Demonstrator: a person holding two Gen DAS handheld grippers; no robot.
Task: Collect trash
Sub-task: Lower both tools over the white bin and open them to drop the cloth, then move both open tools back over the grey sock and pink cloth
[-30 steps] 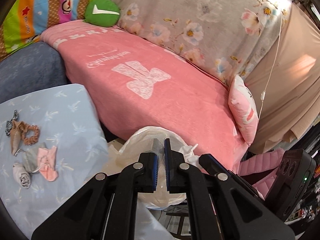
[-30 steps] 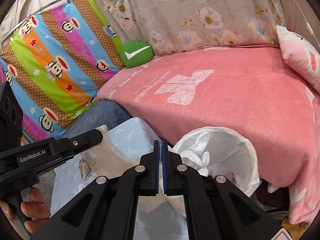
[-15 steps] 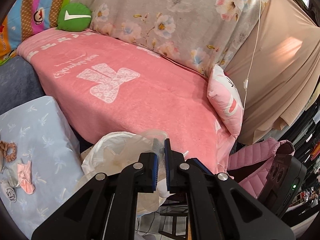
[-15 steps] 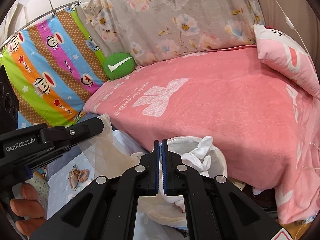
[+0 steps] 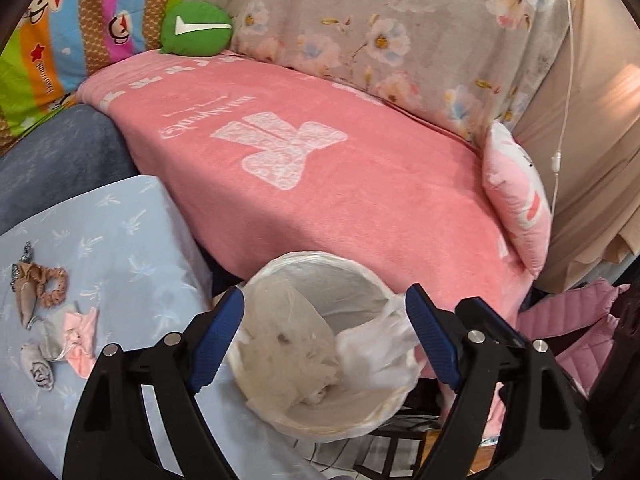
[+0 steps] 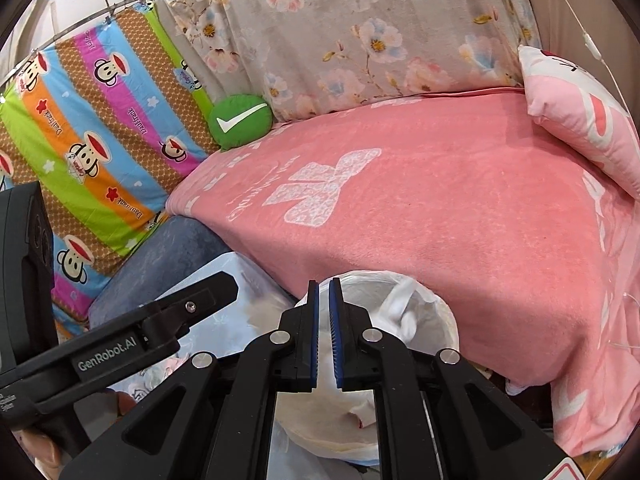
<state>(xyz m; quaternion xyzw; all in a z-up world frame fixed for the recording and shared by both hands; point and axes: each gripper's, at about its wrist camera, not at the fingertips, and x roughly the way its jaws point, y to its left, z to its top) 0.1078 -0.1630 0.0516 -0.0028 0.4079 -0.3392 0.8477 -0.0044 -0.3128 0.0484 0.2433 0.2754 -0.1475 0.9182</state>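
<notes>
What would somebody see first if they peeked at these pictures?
Probably the big pink blanket with a white bow, spread across the couch. Right in front, the open left tool hangs over a white-bagged trash bin with crumpled plastic inside. A green check-mark cushion sits in the far corner.

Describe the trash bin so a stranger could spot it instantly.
Start at the pink blanket covering the sofa seat. Just below its front edge, beside the light blue cloth, stands the trash bin. It is the only round open container, lined with a white plastic bag.

Both wrist views close above bin (image 5: 320,344), shared.
</notes>
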